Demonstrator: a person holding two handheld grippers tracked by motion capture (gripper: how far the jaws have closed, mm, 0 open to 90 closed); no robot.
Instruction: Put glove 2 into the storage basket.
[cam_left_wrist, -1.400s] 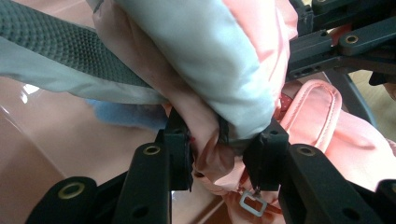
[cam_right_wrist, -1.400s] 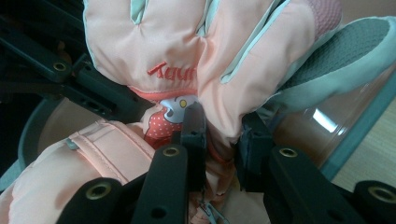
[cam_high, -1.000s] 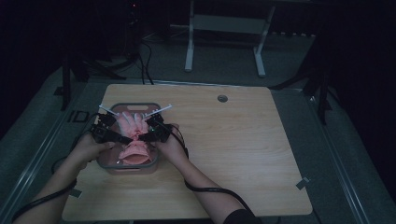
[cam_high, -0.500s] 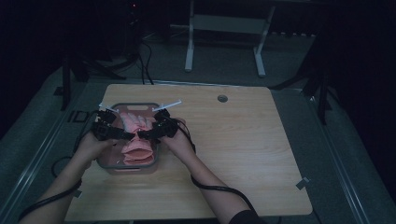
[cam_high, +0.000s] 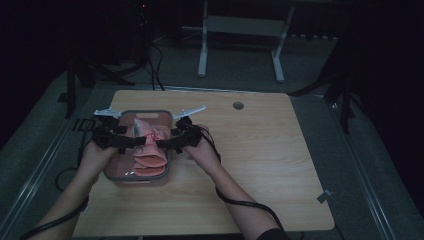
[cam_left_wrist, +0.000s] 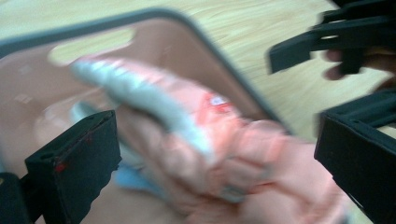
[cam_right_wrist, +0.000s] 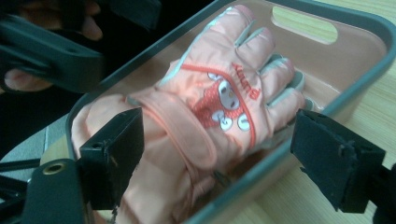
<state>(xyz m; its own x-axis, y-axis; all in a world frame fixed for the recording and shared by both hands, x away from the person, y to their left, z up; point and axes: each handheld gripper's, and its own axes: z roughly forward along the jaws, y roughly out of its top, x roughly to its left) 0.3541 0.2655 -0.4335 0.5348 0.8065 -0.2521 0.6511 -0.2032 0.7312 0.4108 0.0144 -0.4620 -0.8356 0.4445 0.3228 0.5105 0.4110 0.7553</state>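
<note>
Gloves lying in tray, left of centre frame.
Left hand-held gripper (cam_high: 131, 142) and right hand-held gripper (cam_high: 162, 144) hovering over pink glove (cam_right_wrist: 210, 102) in tray (cam_high: 145, 116); jaws just opening, both released.

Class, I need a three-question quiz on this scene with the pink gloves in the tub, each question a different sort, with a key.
1. True or false: the pink padded glove with a cartoon print lies inside the pink plastic tub with a grey rim.
2. The right gripper is: A shut on the glove, B open.
3. What does the tub stand on?

Key: 1 true. 2 B; the left gripper is open too, and both have just been opening. 3 The light wooden table.
</note>
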